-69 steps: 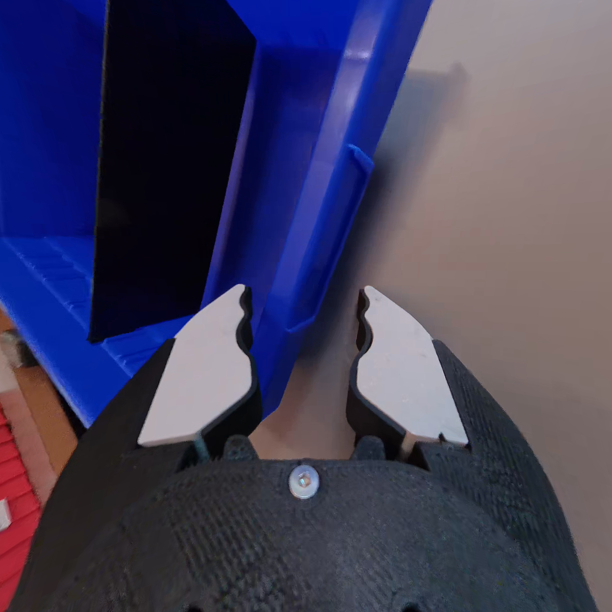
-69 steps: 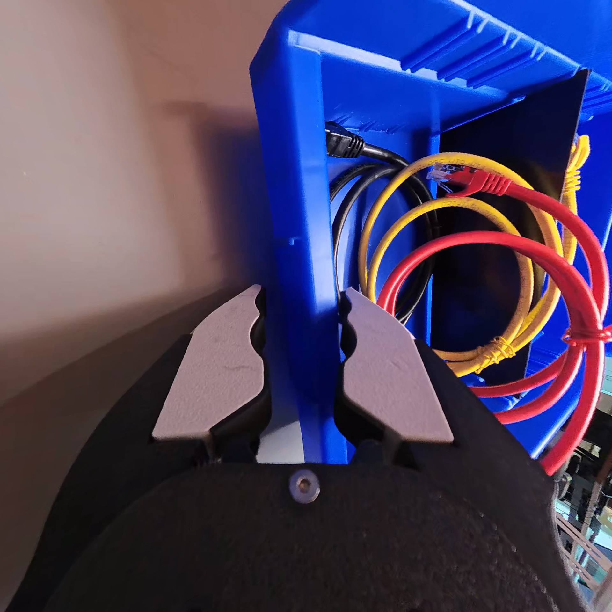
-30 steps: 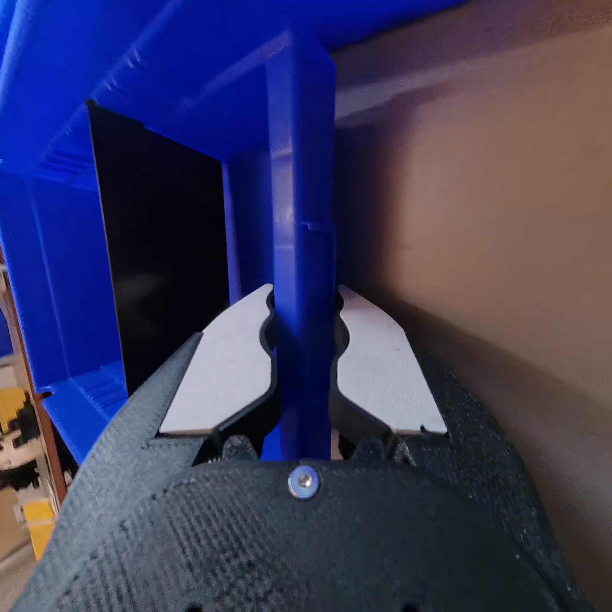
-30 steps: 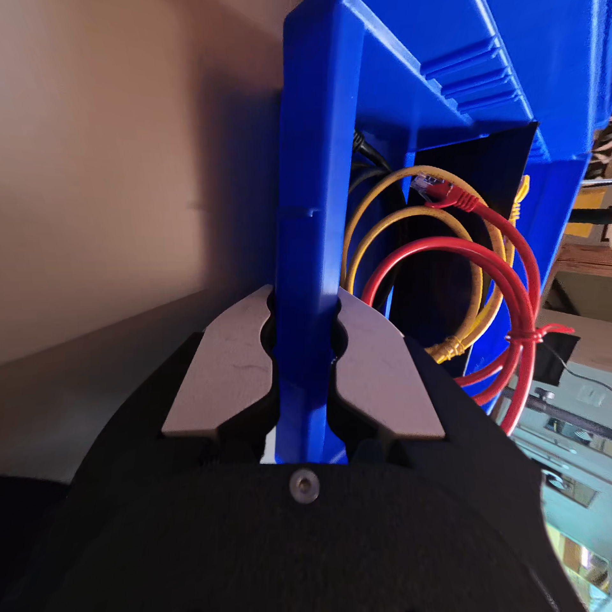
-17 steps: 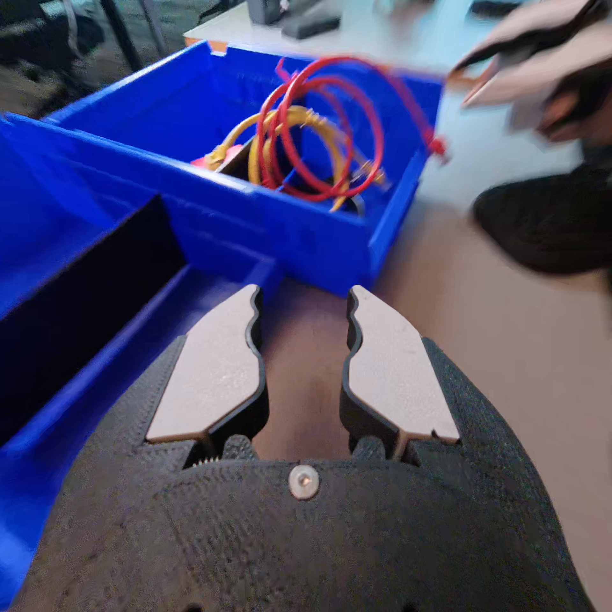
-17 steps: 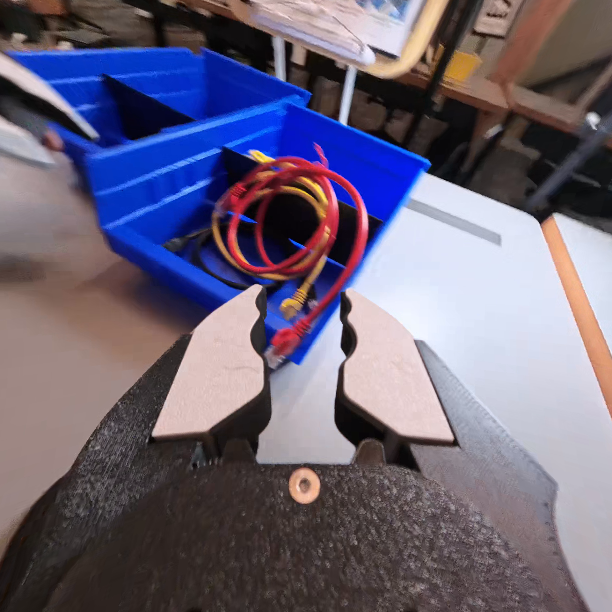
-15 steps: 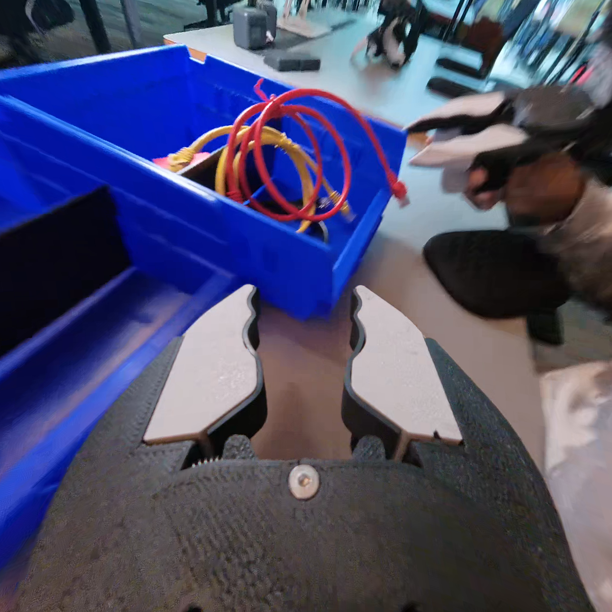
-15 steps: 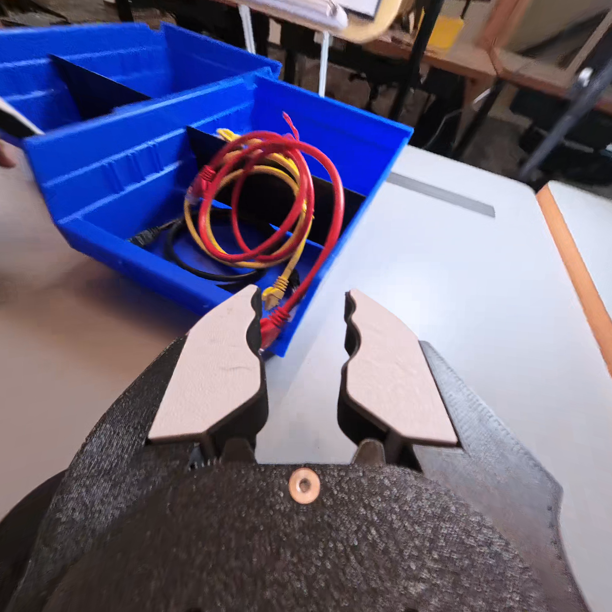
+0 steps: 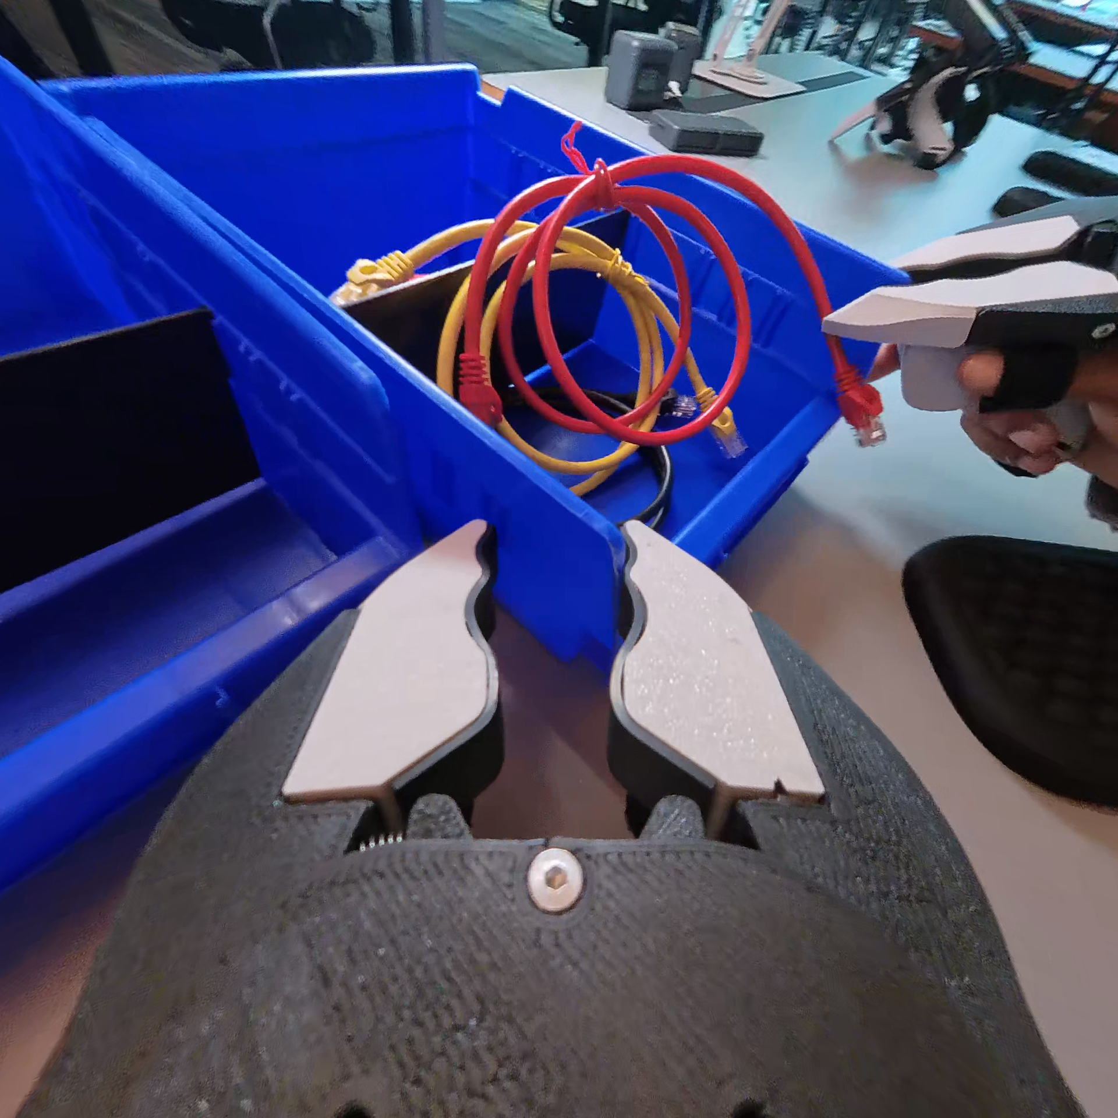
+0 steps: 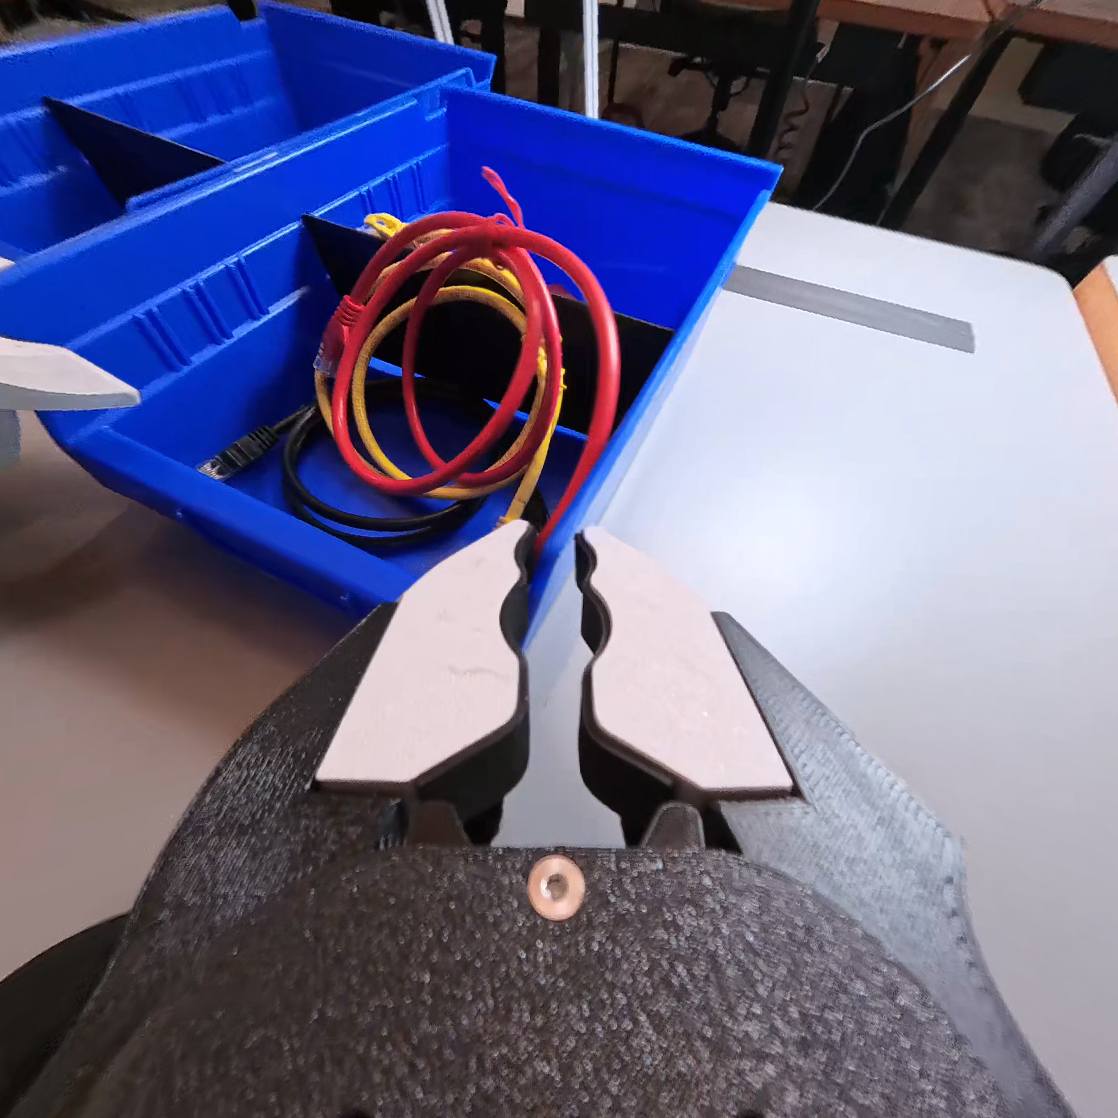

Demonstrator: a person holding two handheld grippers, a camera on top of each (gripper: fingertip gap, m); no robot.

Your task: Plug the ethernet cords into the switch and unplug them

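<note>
Left gripper [image 9: 553, 535]: jaws spread, holding nothing; the near corner of the blue bin [image 9: 544, 581] sits between the two fingertips, and whether they touch it I cannot tell.
Right gripper [image 10: 553, 535]: jaws parted by a narrow gap, nothing clamped; the bin's corner edge and a strand of red cord run into the gap at 12 o'clock. In the left wrist view it shows at 3 o'clock, held in a hand [image 9: 1022, 417].
Blue bin: on the table [image 10: 847, 484], at 11 o'clock from the right gripper; a black divider [image 10: 478, 345] crosses it.
Red cord [image 10: 484, 363]: a tied coil standing up in the bin's front compartment; one plug [image 9: 859, 411] hangs over the bin's side wall, just below the right gripper's fingers.
Yellow cord [image 10: 532, 375]: coiled with the red one, leaning on the divider.
Black cord [image 10: 363, 514]: flat on the bin floor under the coils.
Second bin [image 10: 181, 103]: blue, beside the first at 10 o'clock, with its own black divider.
Switch: not seen in either view.
</note>
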